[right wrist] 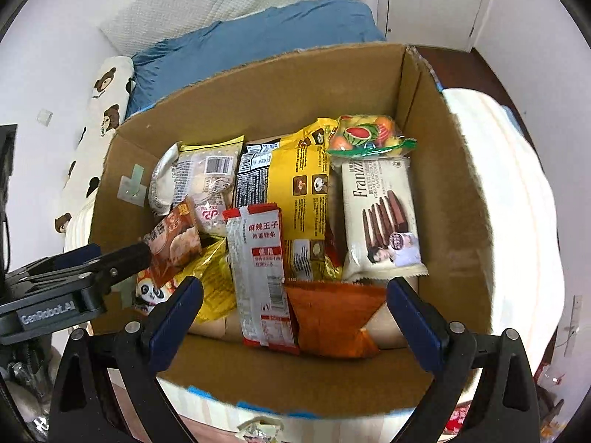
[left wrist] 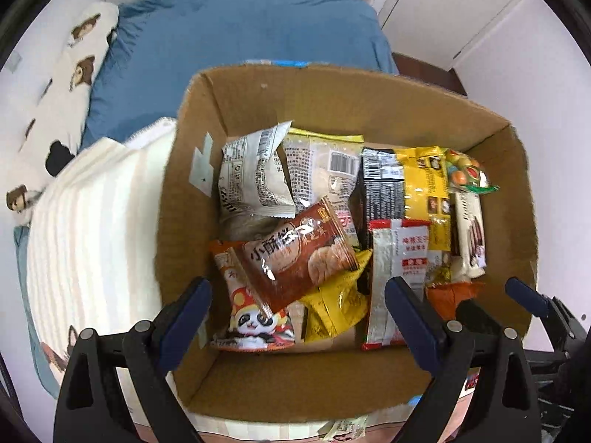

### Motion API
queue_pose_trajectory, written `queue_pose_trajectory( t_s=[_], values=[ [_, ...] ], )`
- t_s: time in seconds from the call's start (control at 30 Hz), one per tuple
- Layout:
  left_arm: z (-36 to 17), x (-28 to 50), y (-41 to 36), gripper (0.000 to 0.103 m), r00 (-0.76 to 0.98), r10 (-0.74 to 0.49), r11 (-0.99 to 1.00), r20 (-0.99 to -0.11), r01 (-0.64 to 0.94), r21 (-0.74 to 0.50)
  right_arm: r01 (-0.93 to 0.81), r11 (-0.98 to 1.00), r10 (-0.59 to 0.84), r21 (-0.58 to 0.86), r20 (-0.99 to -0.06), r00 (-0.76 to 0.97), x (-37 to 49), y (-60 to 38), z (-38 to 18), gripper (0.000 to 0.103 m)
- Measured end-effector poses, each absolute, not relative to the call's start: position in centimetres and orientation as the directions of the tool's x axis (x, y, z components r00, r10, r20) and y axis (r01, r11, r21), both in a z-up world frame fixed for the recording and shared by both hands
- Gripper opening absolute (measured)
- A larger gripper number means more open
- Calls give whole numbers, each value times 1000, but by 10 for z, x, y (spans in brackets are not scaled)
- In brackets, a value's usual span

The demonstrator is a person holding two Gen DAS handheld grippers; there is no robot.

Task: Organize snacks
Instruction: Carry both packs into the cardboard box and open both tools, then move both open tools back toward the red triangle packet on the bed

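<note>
An open cardboard box (left wrist: 258, 380) on a bed holds several snack packs. In the left wrist view a brown biscuit pack (left wrist: 299, 254) lies on top, over a panda pack (left wrist: 255, 325) and a yellow pack (left wrist: 336, 306). My left gripper (left wrist: 297, 288) is open and empty above the box's near side. In the right wrist view a white Franzzi wafer pack (right wrist: 380, 217), a red-and-silver strip pack (right wrist: 262, 269) and an orange pack (right wrist: 332, 317) lie in the box (right wrist: 295, 380). My right gripper (right wrist: 295, 288) is open and empty above them. The left gripper (right wrist: 122, 258) shows at the left, by the brown pack (right wrist: 173, 243).
The box stands on a cream striped blanket (left wrist: 85, 229). A blue pillow (left wrist: 236, 44) and a bear-print cushion (left wrist: 74, 74) lie behind it. White cupboard doors (left wrist: 461, 18) stand at the back right. A small snack packet (right wrist: 258, 428) lies in front of the box.
</note>
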State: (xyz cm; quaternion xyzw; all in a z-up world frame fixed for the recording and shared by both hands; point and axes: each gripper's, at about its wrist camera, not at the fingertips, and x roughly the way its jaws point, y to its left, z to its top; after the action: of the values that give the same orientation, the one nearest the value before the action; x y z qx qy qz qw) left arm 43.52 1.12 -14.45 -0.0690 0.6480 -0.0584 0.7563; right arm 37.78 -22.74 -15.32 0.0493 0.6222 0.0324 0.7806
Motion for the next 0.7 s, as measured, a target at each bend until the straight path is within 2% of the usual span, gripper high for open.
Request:
queue_pose_trajectory(
  t_s=[0.37, 0.7],
  values=[
    [-88, 373, 13, 96, 332, -115, 993, -936, 14, -117, -33, 996, 85, 79, -933, 350, 320, -227, -106, 101],
    [-43, 304, 12, 96, 452, -108, 994, -886, 29, -107, -45, 994, 108, 99, -887, 450, 254, -236, -63, 101]
  ],
)
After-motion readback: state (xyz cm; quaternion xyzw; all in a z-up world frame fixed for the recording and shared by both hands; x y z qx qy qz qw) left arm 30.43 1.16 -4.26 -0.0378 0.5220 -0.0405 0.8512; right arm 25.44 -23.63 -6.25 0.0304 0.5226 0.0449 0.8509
